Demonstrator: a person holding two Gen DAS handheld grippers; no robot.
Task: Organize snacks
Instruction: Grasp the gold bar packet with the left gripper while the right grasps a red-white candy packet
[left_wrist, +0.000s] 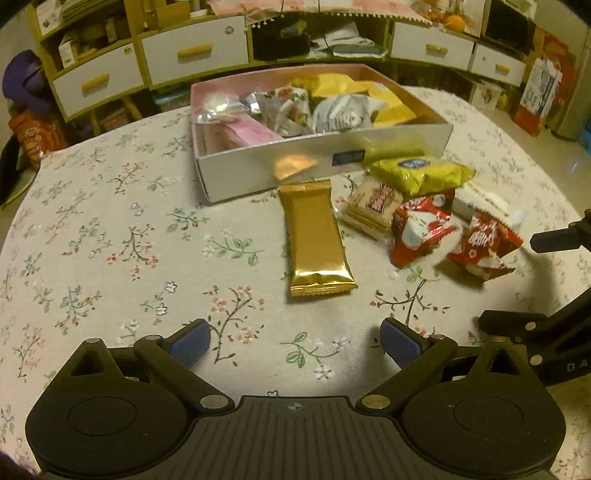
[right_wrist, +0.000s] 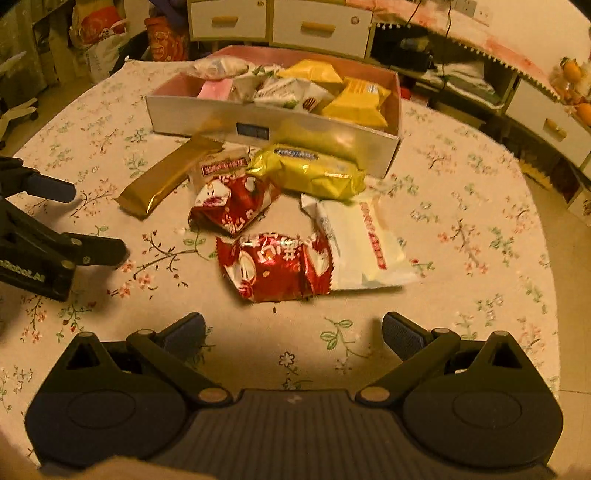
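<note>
A shallow white box (left_wrist: 280, 166) (right_wrist: 192, 116) with a pink inside holds several wrapped snacks. In front of it on the floral tablecloth lie a gold bar (left_wrist: 316, 236) (right_wrist: 166, 177), a clear wafer pack (left_wrist: 373, 206) (right_wrist: 221, 166), a yellow pack (left_wrist: 421, 175) (right_wrist: 310, 173), two red packs (left_wrist: 421, 229) (right_wrist: 273, 266) and a white pack (right_wrist: 362, 243). My left gripper (left_wrist: 295, 345) is open, just short of the gold bar. My right gripper (right_wrist: 293, 334) is open too, just short of the nearer red pack. Nothing lies between either pair of pads.
The round table's edge (right_wrist: 546, 229) curves away on the right. Low cabinets with white drawers (left_wrist: 192, 51) and open shelves stand behind the table. The right gripper's arm (left_wrist: 554, 236) shows at the left view's right side; the left gripper (right_wrist: 44, 229) shows at the right view's left.
</note>
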